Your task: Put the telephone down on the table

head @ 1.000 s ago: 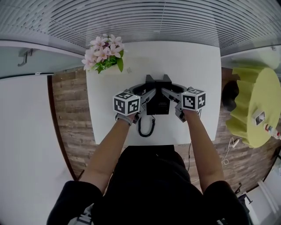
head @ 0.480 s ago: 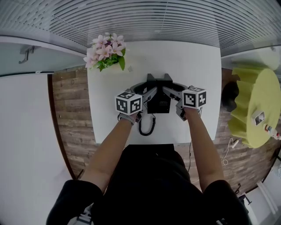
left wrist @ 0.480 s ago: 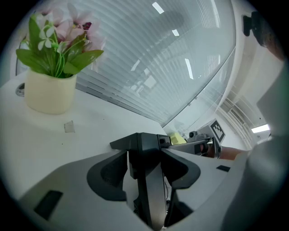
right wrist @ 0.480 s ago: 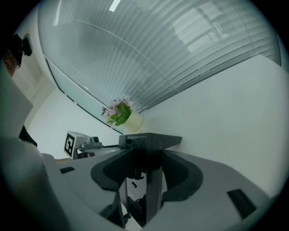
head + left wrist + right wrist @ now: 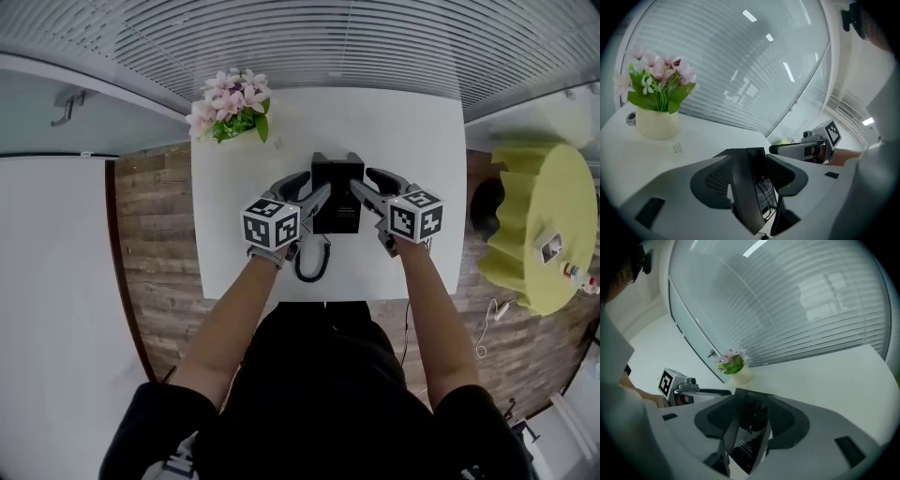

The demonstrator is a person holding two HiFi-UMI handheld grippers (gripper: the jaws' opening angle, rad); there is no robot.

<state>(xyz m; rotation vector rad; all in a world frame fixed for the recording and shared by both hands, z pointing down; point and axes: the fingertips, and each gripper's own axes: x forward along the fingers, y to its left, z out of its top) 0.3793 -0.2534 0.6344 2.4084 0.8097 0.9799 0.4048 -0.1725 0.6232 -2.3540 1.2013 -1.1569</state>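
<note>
office-like room: white table (image 5: 412,122), desk telephone (image 5: 337,192), slatted blinds (image 5: 309,42), potted flowers (image 5: 230,101).

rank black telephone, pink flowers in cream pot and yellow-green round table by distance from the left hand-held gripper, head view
From the left hand-held gripper:
1. Black telephone: between its jaws.
2. Pink flowers in the cream pot: far left corner of the white table.
3. Yellow-green round table: off to the far right.

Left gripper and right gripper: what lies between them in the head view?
The black telephone lies between the left gripper and the right gripper. Each gripper's own view shows its jaws closed on one side of it.
</note>
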